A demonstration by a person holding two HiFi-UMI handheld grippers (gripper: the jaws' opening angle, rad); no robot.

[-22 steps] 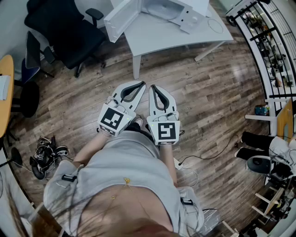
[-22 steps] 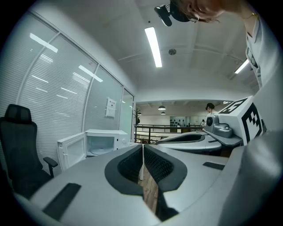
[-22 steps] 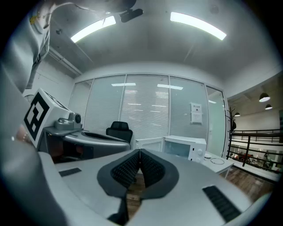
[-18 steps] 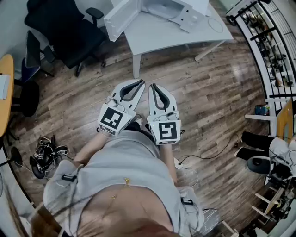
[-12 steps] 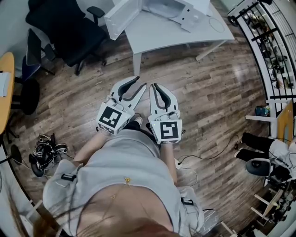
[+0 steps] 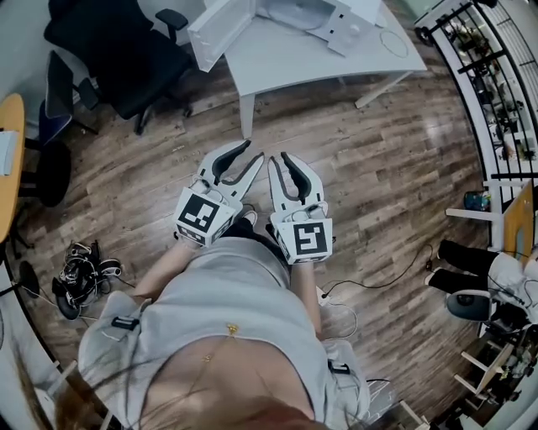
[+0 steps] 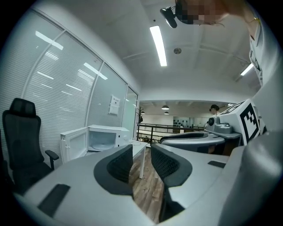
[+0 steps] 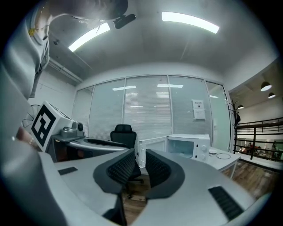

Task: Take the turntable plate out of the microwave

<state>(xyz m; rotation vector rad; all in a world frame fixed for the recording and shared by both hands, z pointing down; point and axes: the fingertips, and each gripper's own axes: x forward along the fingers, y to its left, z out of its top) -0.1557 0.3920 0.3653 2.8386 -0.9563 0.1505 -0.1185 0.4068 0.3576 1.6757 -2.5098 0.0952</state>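
Observation:
The white microwave (image 6: 324, 17) stands on a white table (image 6: 319, 59) at the top of the head view, its door (image 6: 220, 29) swung open to the left. The pale glass turntable plate (image 6: 296, 15) lies inside the cavity. The left gripper view shows the microwave (image 7: 99, 139) far ahead, with the plate (image 7: 102, 145) faint inside. My left gripper (image 6: 250, 152) and right gripper (image 6: 280, 159) hang side by side over the wooden floor, well short of the table. On both, the jaws stand a little apart with nothing between them. The right gripper view also shows the microwave (image 8: 188, 145) in the distance.
A black office chair (image 6: 126, 50) stands left of the table, near the open door. A thin ring (image 6: 391, 44) lies on the table right of the microwave. A railing (image 6: 483, 76) runs along the right. Cables (image 6: 80, 281) lie on the floor at the left.
Both grippers have edged a little toward the table. The tips of the left gripper's jaws have parted slightly. The microwave and plate have not moved.

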